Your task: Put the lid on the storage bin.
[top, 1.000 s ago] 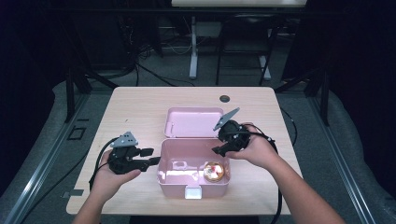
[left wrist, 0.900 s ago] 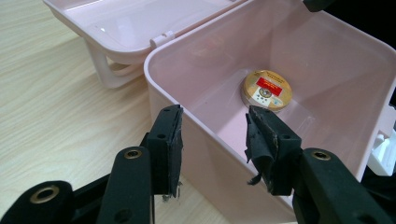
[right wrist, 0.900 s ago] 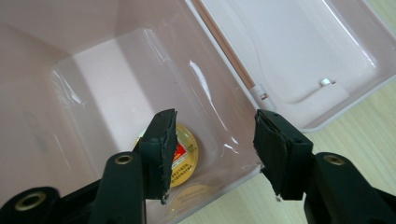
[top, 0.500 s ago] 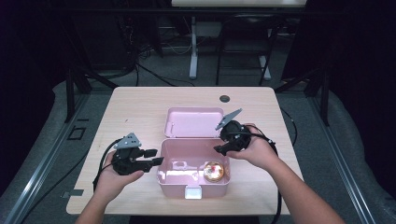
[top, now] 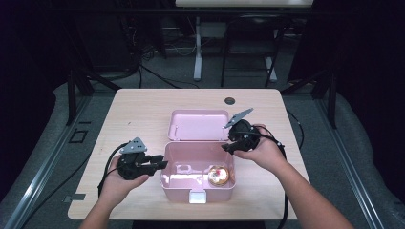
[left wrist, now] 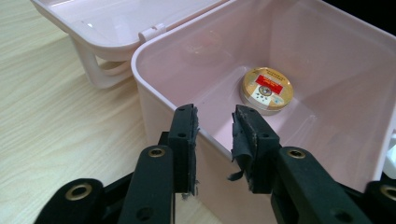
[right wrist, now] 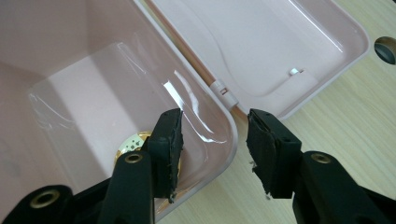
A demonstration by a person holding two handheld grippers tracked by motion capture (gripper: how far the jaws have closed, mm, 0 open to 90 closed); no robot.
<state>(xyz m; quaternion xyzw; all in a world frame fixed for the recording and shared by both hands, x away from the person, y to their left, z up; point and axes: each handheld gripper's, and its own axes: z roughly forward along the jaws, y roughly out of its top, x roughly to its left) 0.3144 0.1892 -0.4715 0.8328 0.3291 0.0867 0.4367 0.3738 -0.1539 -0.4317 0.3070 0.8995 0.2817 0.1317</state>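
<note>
An open pink box [top: 177, 190] stands at the table's front middle, its lid [top: 198, 125] laid back flat behind it. Inside, at the right, lies a round gold tin [top: 218, 175], red-labelled in the left gripper view [left wrist: 267, 89] and partly hidden by a jaw in the right gripper view [right wrist: 132, 143]. My left gripper [top: 164, 164] is open, its jaws astride the box's left wall [left wrist: 159, 93] without touching it. My right gripper [top: 225, 147] is open over the box's back right corner [right wrist: 229, 135], one jaw inside, one outside.
A dark round hole [top: 229, 100] sits in the table top behind the lid, also in the right gripper view [right wrist: 386, 46]. A white latch [top: 197, 196] is on the box's front. Bare wood [top: 133, 119] lies to the left and right of the box.
My left gripper has edged right up to the box's left wall. My right gripper has shifted slightly back and right at the rear corner. Box and tin have not moved.
</note>
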